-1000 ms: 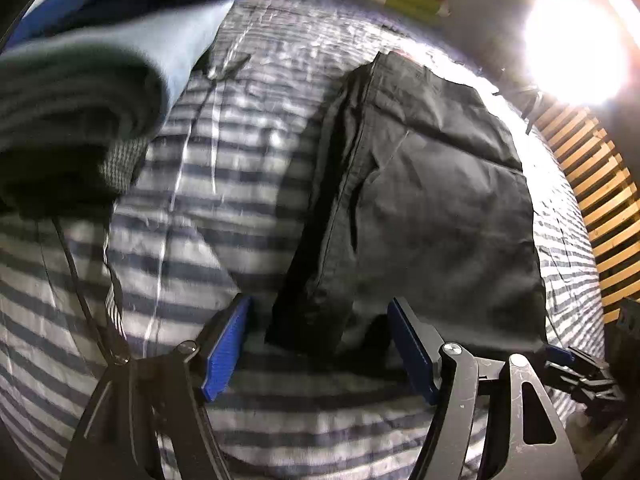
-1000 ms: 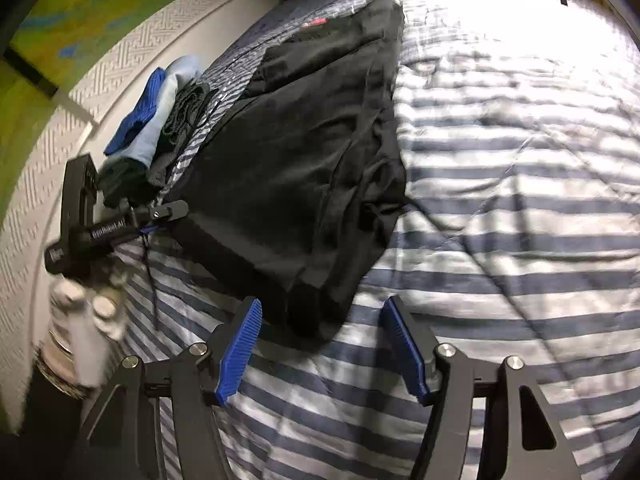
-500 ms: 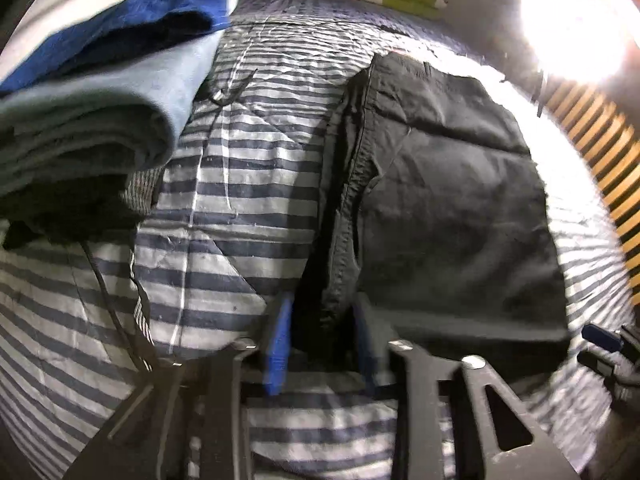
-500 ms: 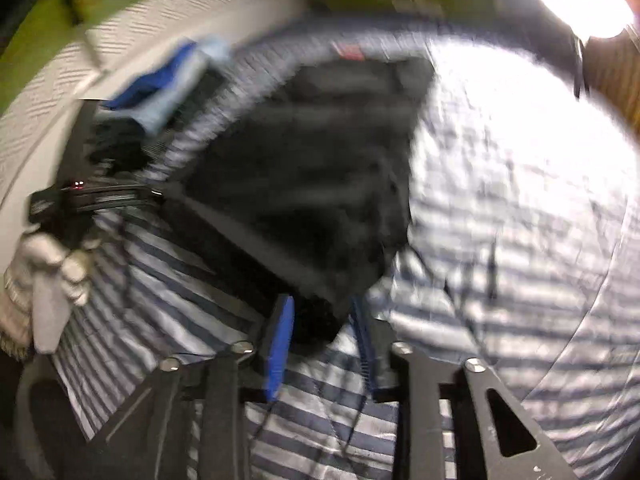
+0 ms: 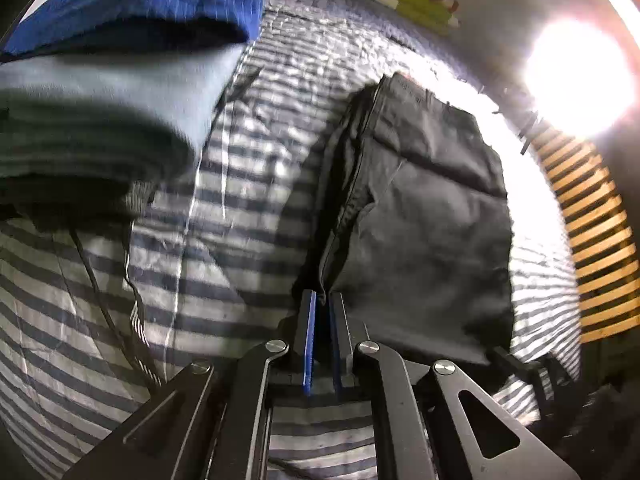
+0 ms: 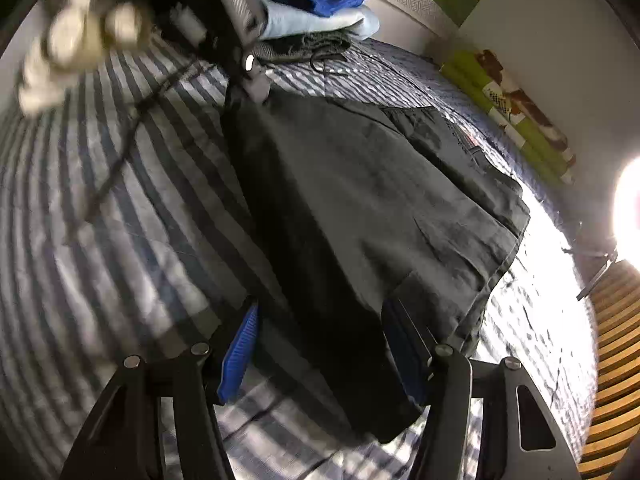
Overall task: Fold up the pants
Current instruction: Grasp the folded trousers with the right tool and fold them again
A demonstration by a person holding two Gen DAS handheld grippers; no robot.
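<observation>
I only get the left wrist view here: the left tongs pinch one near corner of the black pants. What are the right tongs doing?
Observer: The right tongs are open, their jaws have just been opening, and the pants' other near corner lies between the pads, not pinched.
Operator: Does your view show my corner raised?
Observer: Yes, the left tongs hold it above the striped bedding.
Operator: Any marking on the pants?
Observer: A small red tag near the far end.
</observation>
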